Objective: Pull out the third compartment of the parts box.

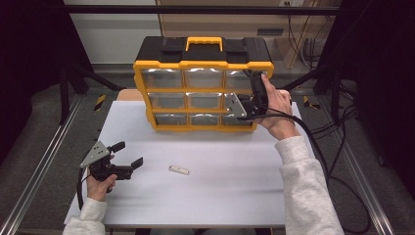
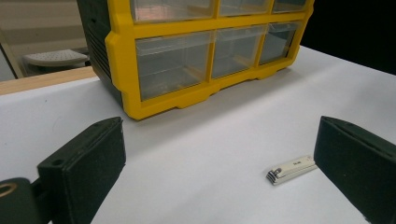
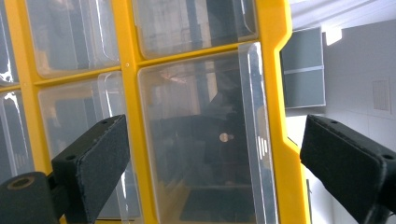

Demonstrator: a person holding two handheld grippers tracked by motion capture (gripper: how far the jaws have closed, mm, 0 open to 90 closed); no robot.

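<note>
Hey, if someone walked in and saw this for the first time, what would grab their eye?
First the yellow and black drawer organizer, standing at the far edge of the white table with its clear drawers facing the person. The right gripper is held up against its right-hand drawers, fingers open. Nearer, a small nail clipper lies alone on the table, just beyond the open left gripper.

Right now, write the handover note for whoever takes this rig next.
Left claw: open, holds nothing, low over the white table, aimed toward the nail clipper.
Right claw: open, at the right column of the yellow drawer organizer, its jaws either side of a clear drawer, not gripping it.
Nail clipper: flat on the table in front of the organizer.
Done: nothing visible; all drawers look shut.
Left: probably pull the drawer, pick up the clipper, put it in.
</note>
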